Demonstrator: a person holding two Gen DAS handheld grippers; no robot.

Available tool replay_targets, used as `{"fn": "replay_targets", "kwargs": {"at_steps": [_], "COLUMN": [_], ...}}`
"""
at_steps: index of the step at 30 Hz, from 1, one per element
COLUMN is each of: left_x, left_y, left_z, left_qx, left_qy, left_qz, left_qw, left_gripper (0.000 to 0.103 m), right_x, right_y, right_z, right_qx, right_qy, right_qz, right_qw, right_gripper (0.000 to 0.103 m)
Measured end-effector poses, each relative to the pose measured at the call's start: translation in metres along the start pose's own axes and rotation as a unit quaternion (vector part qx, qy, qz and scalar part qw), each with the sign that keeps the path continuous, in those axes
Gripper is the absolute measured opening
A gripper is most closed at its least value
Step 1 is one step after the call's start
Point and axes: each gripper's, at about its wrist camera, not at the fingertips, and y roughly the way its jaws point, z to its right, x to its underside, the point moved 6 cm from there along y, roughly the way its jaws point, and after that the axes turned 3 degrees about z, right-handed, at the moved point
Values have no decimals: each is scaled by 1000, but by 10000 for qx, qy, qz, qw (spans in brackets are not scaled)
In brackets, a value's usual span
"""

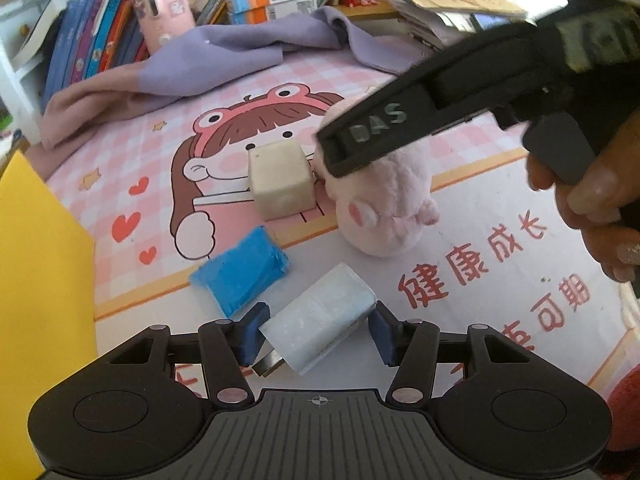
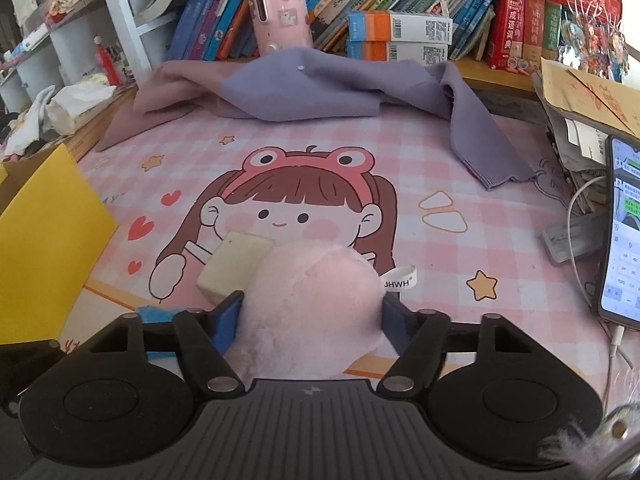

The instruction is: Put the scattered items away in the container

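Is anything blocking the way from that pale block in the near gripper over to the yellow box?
Nothing visible does. The left gripper has the pale block between its fingers, and the yellow box stands just to its left. The blue packet lies farther out, beside that path.

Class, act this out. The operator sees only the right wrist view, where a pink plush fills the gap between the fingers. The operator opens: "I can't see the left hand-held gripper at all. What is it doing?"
Observer: The left hand-held gripper has a white plug adapter between its fingers, low over the mat. I cannot tell whether it is clamped.
Operator: I see a blue scrap by my left finger. What is it?
Observer: A blue packet, lying on the mat right beside the adapter and apart from the beige block.
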Motion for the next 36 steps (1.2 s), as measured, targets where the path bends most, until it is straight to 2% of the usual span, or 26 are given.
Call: {"fn": "replay_targets", "kwargs": {"at_steps": [9,20,36], "left_x": [-2,8,32], "left_y": [-17,-38,-85], "left_z": [2,-8,5], "left_qx": [59,-192,-85], "left_qy": [-304,-635,-831], "left_qz": [272,382,767], "left_qw": [9991,9971,9936], "left_gripper": [53,53,53], "right_x": [13,41,67], "right_y": [-37,-70,-117], "right_z": [-6,5,-10], "right_qx": [-113,-121,-34], "right_qy": [-320,-186,-286], "right_qz": [219,133,304], "right_qw": [9992,9997,9991], "right_gripper": [62,62,62]}}
